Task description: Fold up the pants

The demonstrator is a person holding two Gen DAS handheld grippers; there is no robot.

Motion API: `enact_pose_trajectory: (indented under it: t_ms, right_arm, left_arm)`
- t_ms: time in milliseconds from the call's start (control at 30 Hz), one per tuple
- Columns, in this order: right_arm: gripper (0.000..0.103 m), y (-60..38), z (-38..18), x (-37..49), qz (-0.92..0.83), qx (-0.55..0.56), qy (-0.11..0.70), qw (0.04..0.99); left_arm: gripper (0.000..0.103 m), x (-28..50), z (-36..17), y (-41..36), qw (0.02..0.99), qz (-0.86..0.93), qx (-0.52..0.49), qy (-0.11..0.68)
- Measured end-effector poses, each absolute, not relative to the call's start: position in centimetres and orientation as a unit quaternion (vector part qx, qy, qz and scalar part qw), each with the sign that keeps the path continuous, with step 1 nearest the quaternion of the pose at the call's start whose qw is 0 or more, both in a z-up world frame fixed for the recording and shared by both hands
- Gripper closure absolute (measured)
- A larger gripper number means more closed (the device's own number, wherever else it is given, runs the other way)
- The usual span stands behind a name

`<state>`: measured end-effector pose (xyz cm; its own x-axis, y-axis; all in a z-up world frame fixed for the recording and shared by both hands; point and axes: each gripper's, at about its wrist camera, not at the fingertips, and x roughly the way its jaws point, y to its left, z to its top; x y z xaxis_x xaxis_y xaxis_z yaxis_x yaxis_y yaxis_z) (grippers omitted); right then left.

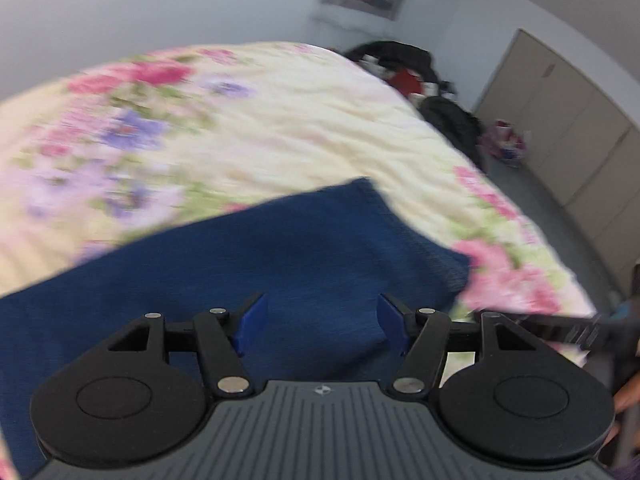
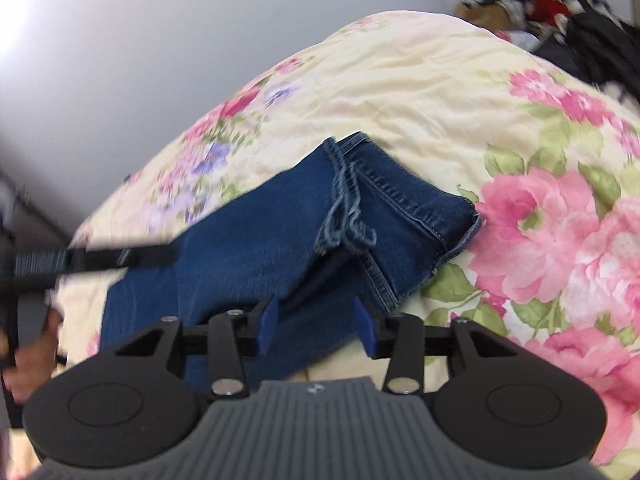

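My right gripper, jaws parted and empty, hangs over the near edge of the blue jeans on the floral bedspread, their long axis running leftward from the folded hems toward my equally open left gripper.

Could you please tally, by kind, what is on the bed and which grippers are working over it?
Jeans: 1
Floral bedspread: 1
Grippers, both open: 2, left gripper and right gripper
Total: 4
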<state>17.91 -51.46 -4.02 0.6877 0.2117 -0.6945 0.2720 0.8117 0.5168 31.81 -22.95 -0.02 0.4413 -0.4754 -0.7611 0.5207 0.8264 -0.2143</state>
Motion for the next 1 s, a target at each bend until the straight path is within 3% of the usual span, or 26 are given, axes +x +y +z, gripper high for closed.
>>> enact_pose_trajectory:
  t_ms: [100,333,500,633,667,700,900,1000]
  right_arm:
    - [0.059,-51.6,-3.9,19.3,-0.045,0.324,0.388,0.861]
    - [0.076,-50.7,-2.9,20.7,-0.068,0.324,0.382,0.863]
    - [0.077,-50.5,-4.6,21.8,-0.11,0.326,0.421,0.839]
    - [0.08,-50.5,-5.9,22.3,-0.116,0.349,0.443,0.818]
    - [0.097,-50.4,-5.7,22.4,-0.108,0.349,0.437,0.822]
    - [0.103,-50.2,-5.2,22.5,-0.105,0.344,0.432,0.827]
    - [0.103,-48.6,0.1,22.9,-0.097,0.263,0.38,0.882]
    - [0.103,-48.5,-0.6,23.6,-0.121,0.218,0.402,0.881]
  left_arm:
    - [0.031,32.0,-0.7,-17.7,0.865,-0.244,0.034,0.436]
    - [0.032,32.4,-3.9,-6.4,0.878,-0.15,0.03,0.454]
    - [0.033,32.6,-6.4,-0.9,0.869,-0.115,-0.027,0.48]
    - [0.033,32.0,-7.4,0.8,0.868,-0.116,-0.045,0.481]
    - [0.033,32.0,-7.6,1.0,0.867,-0.118,-0.047,0.482]
    - [0.033,31.8,-7.8,1.1,0.867,-0.12,-0.048,0.482]
    - [0.034,31.5,-8.6,1.1,0.863,-0.127,-0.052,0.486]
    - [0.034,31.4,-8.7,1.0,0.864,-0.13,-0.052,0.484]
